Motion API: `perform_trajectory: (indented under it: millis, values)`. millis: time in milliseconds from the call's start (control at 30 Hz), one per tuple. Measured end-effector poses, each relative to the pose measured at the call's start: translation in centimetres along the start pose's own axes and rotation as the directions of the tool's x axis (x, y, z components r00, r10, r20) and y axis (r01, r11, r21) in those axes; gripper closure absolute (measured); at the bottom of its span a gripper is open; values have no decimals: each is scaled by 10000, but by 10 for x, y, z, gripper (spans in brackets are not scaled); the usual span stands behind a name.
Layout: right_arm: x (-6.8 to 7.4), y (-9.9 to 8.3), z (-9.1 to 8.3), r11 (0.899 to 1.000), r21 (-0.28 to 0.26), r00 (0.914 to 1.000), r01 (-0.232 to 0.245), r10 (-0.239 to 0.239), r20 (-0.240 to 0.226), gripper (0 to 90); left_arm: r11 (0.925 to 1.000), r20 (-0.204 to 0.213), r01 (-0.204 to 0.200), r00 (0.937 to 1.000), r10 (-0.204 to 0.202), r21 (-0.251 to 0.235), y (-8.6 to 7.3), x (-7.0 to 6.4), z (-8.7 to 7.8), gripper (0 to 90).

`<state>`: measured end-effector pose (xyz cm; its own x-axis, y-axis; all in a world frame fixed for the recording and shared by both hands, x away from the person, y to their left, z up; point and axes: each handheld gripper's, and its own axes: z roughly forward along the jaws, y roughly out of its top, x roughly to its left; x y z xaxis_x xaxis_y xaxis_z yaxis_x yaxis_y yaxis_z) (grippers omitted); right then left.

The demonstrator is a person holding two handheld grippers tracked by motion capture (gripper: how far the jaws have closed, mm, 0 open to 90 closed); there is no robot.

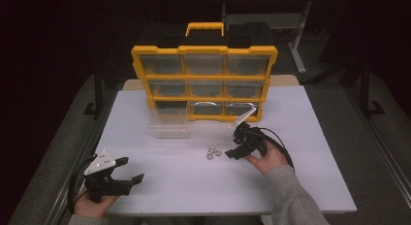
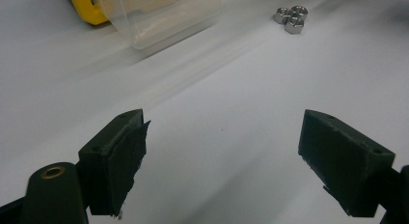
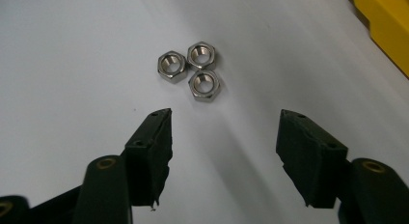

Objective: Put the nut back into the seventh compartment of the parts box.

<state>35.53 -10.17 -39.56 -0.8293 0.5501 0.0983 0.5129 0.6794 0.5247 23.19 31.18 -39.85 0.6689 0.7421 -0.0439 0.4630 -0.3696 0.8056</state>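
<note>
Three steel hex nuts (image 3: 190, 69) sit bunched together, touching one another, on the white table (image 1: 300, 137), and the right gripper (image 3: 224, 137) hovers just beside them, jaws spread wide with nothing between them. In the high view the nuts (image 1: 213, 152) lie just left of that right gripper (image 1: 237, 145). Over at the near left corner, the left gripper (image 1: 131, 169) rests low over bare table, jaws wide apart as well, holding nothing. A clear plastic drawer (image 1: 168, 124) stands on the table in front of the yellow parts organizer (image 1: 206, 84), well apart from the nuts.
</note>
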Motion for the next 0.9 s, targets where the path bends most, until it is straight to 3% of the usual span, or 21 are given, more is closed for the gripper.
perform_trajectory:
  millis: [233,333,633,900]
  values:
    - [2,16,16,9992,320,9995,235,-227,-237,433,10000,8,64,10000,-63,-21,0,-1,0,166]
    - [3,21,25,9979,550,9990,344,-328,-293,464,9999,25,-102,9999,102,128,0,0,-1,166]
    - [4,26,46,9923,1009,9970,715,-682,-359,563,9998,43,-197,9998,196,99,1,0,-1,166]
    - [6,29,53,9871,1204,9942,1054,-1022,-325,656,9999,54,-153,9999,152,64,1,0,-1,166]
